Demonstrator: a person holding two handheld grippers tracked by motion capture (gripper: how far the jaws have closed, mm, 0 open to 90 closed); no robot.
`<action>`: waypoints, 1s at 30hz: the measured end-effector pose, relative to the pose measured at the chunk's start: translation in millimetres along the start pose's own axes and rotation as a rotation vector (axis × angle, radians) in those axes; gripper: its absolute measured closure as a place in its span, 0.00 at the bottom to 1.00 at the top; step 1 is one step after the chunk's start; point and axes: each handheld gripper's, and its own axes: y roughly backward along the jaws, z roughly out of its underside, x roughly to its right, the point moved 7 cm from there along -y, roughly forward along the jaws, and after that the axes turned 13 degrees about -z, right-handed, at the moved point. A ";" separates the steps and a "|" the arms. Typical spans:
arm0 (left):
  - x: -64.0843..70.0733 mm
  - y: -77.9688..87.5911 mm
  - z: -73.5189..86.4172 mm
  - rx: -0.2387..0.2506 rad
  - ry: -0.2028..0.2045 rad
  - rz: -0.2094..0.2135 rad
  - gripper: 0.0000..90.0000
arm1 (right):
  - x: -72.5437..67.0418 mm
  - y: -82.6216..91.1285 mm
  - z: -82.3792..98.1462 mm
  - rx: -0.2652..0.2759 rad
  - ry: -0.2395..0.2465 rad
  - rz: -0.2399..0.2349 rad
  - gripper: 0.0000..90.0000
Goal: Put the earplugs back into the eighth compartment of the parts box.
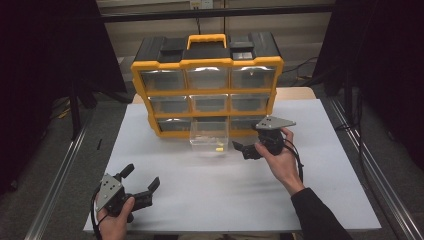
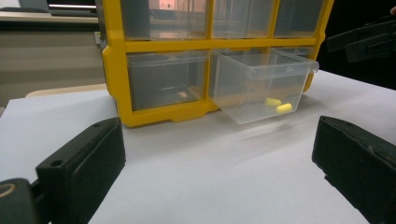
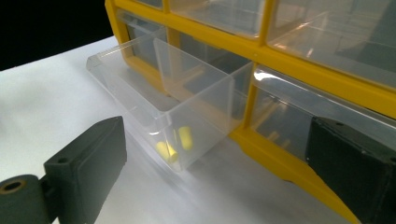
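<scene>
Drawer [image 1: 209,135] pulled out of cabinet [image 1: 206,82], bottom row middle, two yellow pieces [image 2: 278,105] inside.
Right claw [image 1: 245,150] just beside drawer's right side, jaws apart, empty. Left claw [image 1: 141,180] near table [image 1: 330,165] front edge, well apart from the drawer, jaws wide, empty.

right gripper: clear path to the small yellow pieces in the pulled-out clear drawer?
Probably yes. The right gripper is open beside the clear plastic drawer, whose top is uncovered; the yellow pieces lie at its front, nothing over them.
</scene>
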 end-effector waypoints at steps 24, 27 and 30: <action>0.6 0.1 0.3 -0.002 -0.002 0.000 0.04 | 1.1 52.6 35.1 0.194 -0.002 0.145 0.05; 0.7 -0.1 0.2 -0.002 -0.006 -0.002 0.04 | -1.5 57.1 43.4 0.183 -0.009 0.144 0.05; 0.6 -1.0 1.1 -0.009 -0.017 -0.002 0.04 | -2.2 63.4 52.2 0.175 -0.016 0.151 0.05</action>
